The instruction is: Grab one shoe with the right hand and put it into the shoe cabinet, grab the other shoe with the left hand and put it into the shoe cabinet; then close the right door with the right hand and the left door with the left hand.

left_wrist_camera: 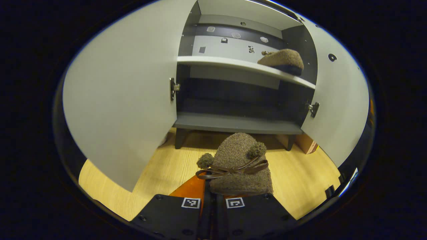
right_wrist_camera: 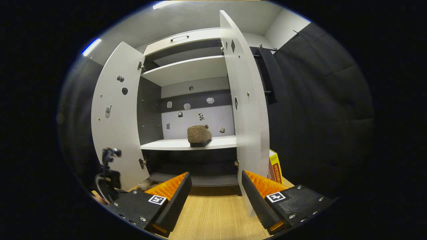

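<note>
Gripping a brown slipper (left_wrist_camera: 240, 166) by its heel, the left gripper (left_wrist_camera: 213, 200) has jaws closed on it, toe toward the open shoe cabinet (left_wrist_camera: 233, 121). Other slipper (right_wrist_camera: 199, 135) sits on the middle shelf (right_wrist_camera: 186, 144), right side. Right gripper (right_wrist_camera: 215, 196) jaws wide, holding nothing, both doors open.
</note>
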### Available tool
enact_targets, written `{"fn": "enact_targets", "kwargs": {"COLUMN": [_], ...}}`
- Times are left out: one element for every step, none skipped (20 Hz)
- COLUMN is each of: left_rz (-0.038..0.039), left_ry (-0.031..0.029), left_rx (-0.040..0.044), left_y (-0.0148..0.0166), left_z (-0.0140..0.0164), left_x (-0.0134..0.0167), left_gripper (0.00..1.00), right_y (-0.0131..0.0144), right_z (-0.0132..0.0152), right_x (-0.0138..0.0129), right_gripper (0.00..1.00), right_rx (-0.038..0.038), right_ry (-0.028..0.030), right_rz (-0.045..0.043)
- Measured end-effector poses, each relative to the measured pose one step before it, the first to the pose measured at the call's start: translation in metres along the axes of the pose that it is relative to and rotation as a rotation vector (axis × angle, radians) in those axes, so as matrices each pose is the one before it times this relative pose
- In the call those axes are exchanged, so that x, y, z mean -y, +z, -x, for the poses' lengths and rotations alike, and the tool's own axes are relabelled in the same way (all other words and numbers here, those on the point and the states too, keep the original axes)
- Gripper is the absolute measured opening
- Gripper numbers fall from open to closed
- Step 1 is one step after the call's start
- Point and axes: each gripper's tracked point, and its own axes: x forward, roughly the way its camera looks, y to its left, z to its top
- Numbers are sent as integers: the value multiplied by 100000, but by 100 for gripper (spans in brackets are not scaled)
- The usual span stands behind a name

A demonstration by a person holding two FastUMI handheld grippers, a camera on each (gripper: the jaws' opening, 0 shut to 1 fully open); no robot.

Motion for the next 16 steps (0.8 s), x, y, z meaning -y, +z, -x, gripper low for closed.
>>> {"fn": "enact_targets", "kwargs": {"left_rz": [1527,421,-458,-493,524,1578,1027,-1143,-1686,-1224,57,1115,-676,-1927,-2107,-1329], "left_ry": [-334,256,362,-73,-556,-1841,-1852,-1136,-453,-1188,-676,-804,188,1889,1759,1796], "left_rx": [4662,4888,5289,3687,1553,1577,2144,2524,2749,1989,-42,-999,-1120,-550,-396,-1752], "left_y": [3531,3460,3725,3609,3311,3280,3322,3272,2881,2307,1525,1616,163,449,278,179], "left_z": [1533,783,376,-110,-523,-867,-1178,-1540,-1874,-2513,-2420,-2258,-1566,-1816,-1750,-2005], "left_x": [829,342,312,367,435,641,715,606,491,1438,383,290,-371,-29,-116,-107], "left_gripper": [13,13,13,13,13,13,13,13,13,13,13,14,14,13,13,13], "right_y": [15,42,65,117,183,258,227,350,322,136,102,51,43,122,130,36], "right_z": [-2,8,-6,128,18,40,32,46,44,200,83,83,24,74,85,99], "right_x": [-201,-208,-176,-146,-59,-52,-55,74,101,146,75,142,292,358,247,101], "right_gripper": [93,93,93,93,93,93,93,93,93,93,93,93,93,93,93,93], "right_rx": [73,-39,-31,210,490,221,545,694,491,319,176,-49,-127,113,203,17], "right_ry": [580,599,709,457,344,383,291,-42,-293,-282,-100,-320,-726,-905,-964,-565], "right_rz": [-225,-244,-56,285,541,485,381,190,-82,-319,-518,-252,100,122,-168,-371]}}
